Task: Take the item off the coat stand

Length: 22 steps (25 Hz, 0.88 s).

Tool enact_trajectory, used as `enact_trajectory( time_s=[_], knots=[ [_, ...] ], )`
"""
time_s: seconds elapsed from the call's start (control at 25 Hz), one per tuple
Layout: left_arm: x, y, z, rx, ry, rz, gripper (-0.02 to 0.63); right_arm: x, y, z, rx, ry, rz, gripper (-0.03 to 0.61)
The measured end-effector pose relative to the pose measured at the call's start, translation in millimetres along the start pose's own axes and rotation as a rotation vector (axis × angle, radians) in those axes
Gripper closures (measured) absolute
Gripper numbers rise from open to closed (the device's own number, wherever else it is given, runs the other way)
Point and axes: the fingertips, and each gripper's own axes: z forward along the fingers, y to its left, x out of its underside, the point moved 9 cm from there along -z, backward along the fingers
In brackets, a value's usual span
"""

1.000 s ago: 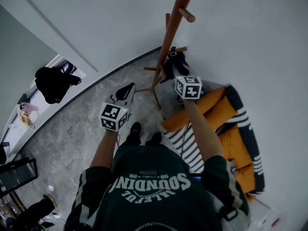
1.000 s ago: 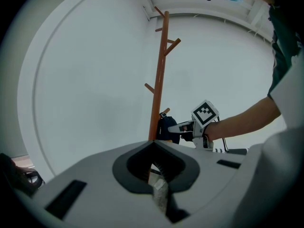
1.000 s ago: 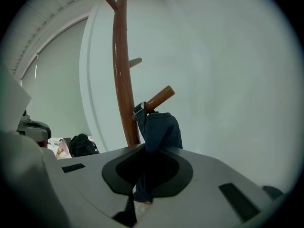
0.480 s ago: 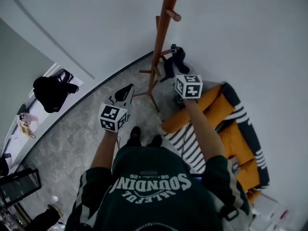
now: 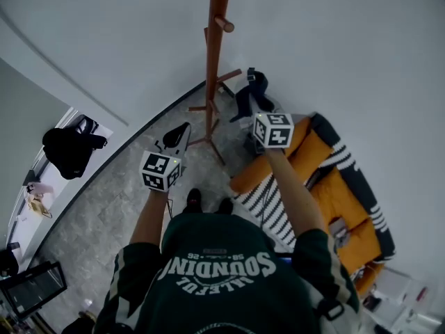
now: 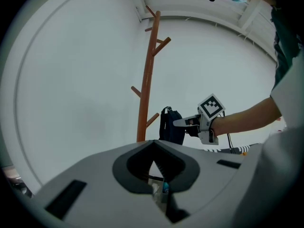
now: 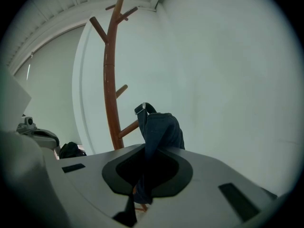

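A brown wooden coat stand rises by the white wall; it also shows in the left gripper view and the right gripper view. A dark blue bag hangs to the right of the pole, apart from it. My right gripper is shut on the bag's strap, which runs down between the jaws, with the bag bunched just ahead. From the left gripper view the bag sits beside a low peg. My left gripper hovers left of the stand's feet, shut and empty.
An orange cushion with black and white stripes lies on the floor at the right. A black bag sits at the far left near a doorway. A dark screen is at the lower left. The floor is grey marble.
The bag in my right gripper now stands farther to the right of the stand's pole than a second ago. The left gripper has barely shifted.
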Motion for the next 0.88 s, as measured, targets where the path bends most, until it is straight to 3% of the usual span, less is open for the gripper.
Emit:
enact_trajectory(
  time_s=[0.36,0.88],
  knots=[
    [-9,-5,16,0.050,-0.015,0.019,0.614,22,-9,-36,0.047,-0.025,0.033,0.557],
    [-6,-8,31,0.103,-0.007,0.034,0.614,59,11,-81,0.065,-0.053,0.087,0.558]
  ],
)
